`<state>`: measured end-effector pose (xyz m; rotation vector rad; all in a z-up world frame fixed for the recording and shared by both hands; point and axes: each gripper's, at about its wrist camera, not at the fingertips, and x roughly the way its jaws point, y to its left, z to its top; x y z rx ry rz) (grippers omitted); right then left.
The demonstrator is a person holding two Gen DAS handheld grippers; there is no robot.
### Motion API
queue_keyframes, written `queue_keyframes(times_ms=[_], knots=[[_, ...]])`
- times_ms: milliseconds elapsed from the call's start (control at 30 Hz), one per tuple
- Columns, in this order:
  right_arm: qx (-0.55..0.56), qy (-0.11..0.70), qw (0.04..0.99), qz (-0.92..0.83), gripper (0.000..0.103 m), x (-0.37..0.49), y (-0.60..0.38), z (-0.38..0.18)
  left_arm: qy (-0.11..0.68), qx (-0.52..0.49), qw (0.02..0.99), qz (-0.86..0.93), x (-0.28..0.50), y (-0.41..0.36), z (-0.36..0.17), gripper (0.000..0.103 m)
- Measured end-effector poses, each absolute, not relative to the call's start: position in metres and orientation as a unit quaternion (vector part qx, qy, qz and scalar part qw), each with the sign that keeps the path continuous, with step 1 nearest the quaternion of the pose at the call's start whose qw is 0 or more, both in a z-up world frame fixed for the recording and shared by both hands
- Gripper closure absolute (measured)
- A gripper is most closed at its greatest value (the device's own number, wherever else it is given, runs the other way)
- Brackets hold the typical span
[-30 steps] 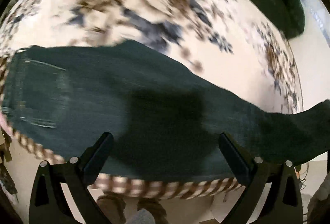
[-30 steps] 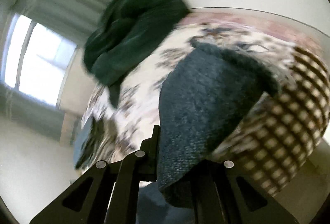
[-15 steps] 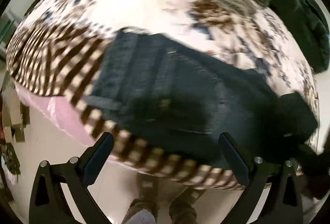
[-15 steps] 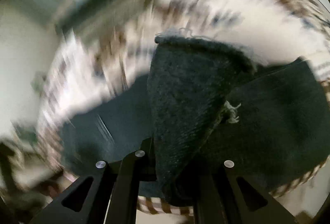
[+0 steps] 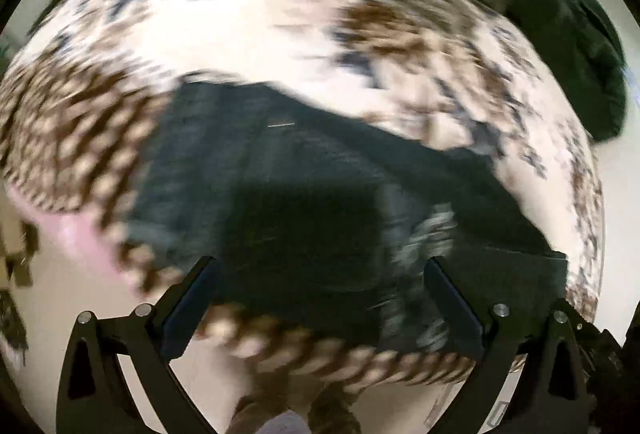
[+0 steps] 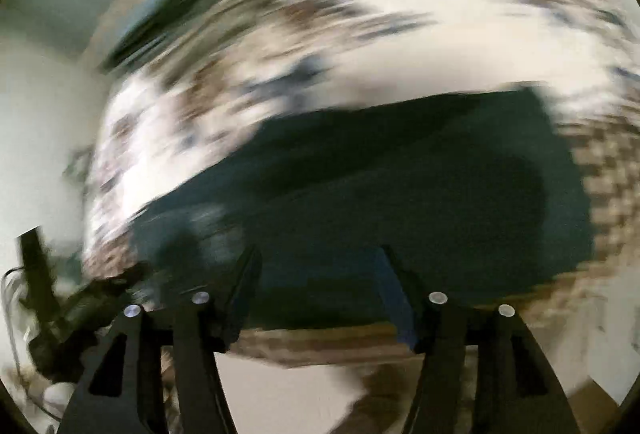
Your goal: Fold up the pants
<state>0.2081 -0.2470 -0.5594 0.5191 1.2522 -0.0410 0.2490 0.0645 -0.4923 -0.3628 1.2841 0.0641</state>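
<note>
Both tongs stood spread wide with nothing between their fingers: the left gripper (image 5: 320, 308) and the right gripper (image 6: 318, 288) each hung over the near edge of the dark blue denim pants (image 5: 312, 202), holding none of the cloth. The pants lay flat, apparently doubled over, on a white bedspread with a brown and blue flower print and a brown checked border (image 5: 260, 34), directly ahead of and below both tongs. Their long axis ran crosswise to the fingers in both views, from the left tong's far left toward its near right. A pale, frayed patch (image 5: 424, 234) sat just ahead of the left tong's right finger, so the left hand looked the nearer one to that end. Heavy blur hid the seams and hems. A heap of dark green cloth (image 5: 576, 46) lay well apart, beyond the pants to the far right.
</note>
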Motion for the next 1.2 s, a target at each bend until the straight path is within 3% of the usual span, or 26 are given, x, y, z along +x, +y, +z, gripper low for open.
queue_keyframes(times_ms=[100, 167, 233, 333, 400, 467, 500, 633, 800, 867, 900, 933, 967, 1000, 1033, 1067, 1200], knots=[[0.229, 0.590, 0.768, -0.100, 0.040, 0.210, -0.323, -0.569, 0.602, -0.140, 0.786, 0.006, 0.274, 0.026, -0.512, 0.004], [0.237, 0.597, 0.756, -0.128, 0.040, 0.216, -0.368, -0.582, 0.614, -0.110, 0.782, -0.006, 0.286, 0.006, -0.526, 0.023], [0.234, 0.605, 0.749, -0.135, 0.040, 0.223, -0.394, -0.595, 0.627, -0.075, 0.775, -0.025, 0.297, -0.016, -0.542, 0.064], [0.272, 0.622, 0.727, -0.104, 0.040, 0.240, -0.421, -0.622, 0.615, -0.039, 0.787, -0.044, 0.299, -0.033, -0.546, 0.086], [0.300, 0.622, 0.720, -0.070, 0.040, 0.248, -0.421, -0.636, 0.605, -0.022, 0.794, -0.053, 0.300, -0.039, -0.544, 0.094], [0.286, 0.618, 0.730, -0.055, 0.060, 0.256, -0.408, -0.639, 0.602, -0.016, 0.797, -0.054, 0.302, -0.041, -0.543, 0.095], [0.267, 0.620, 0.735, -0.060, 0.077, 0.258, -0.405, -0.641, 0.599, -0.019, 0.798, -0.055, 0.304, -0.040, -0.541, 0.096], [0.279, 0.600, 0.744, -0.092, 0.090, 0.244, -0.419, -0.632, 0.585, -0.036, 0.809, -0.053, 0.315, -0.040, -0.533, 0.098], [0.295, 0.594, 0.740, -0.116, 0.091, 0.235, -0.433, -0.633, 0.592, -0.056, 0.803, -0.041, 0.328, -0.030, -0.540, 0.098], [0.306, 0.603, 0.728, -0.112, 0.088, 0.236, -0.437, -0.629, 0.596, -0.088, 0.797, -0.041, 0.326, -0.020, -0.537, 0.097], [0.310, 0.609, 0.722, -0.109, 0.082, 0.236, -0.439, -0.626, 0.597, -0.113, 0.794, -0.036, 0.321, -0.009, -0.531, 0.096], [0.310, 0.612, 0.720, -0.106, 0.066, 0.240, -0.434, -0.624, 0.594, -0.135, 0.792, -0.034, 0.315, 0.000, -0.524, 0.089], [0.306, 0.610, 0.724, -0.101, 0.057, 0.241, -0.431, -0.615, 0.586, -0.165, 0.793, -0.035, 0.306, 0.012, -0.517, 0.081], [0.301, 0.606, 0.730, -0.096, 0.044, 0.242, -0.424, -0.609, 0.575, -0.192, 0.794, -0.033, 0.294, 0.024, -0.508, 0.054], [0.299, 0.600, 0.737, -0.086, 0.042, 0.242, -0.416, -0.600, 0.564, -0.215, 0.797, -0.023, 0.281, 0.037, -0.500, 0.018], [0.296, 0.598, 0.741, -0.076, 0.042, 0.242, -0.407, -0.592, 0.551, -0.238, 0.800, -0.006, 0.265, 0.052, -0.492, 0.008], [0.287, 0.597, 0.748, -0.048, 0.042, 0.237, -0.362, -0.575, 0.512, -0.331, 0.789, 0.079, 0.204, 0.113, -0.485, 0.005]])
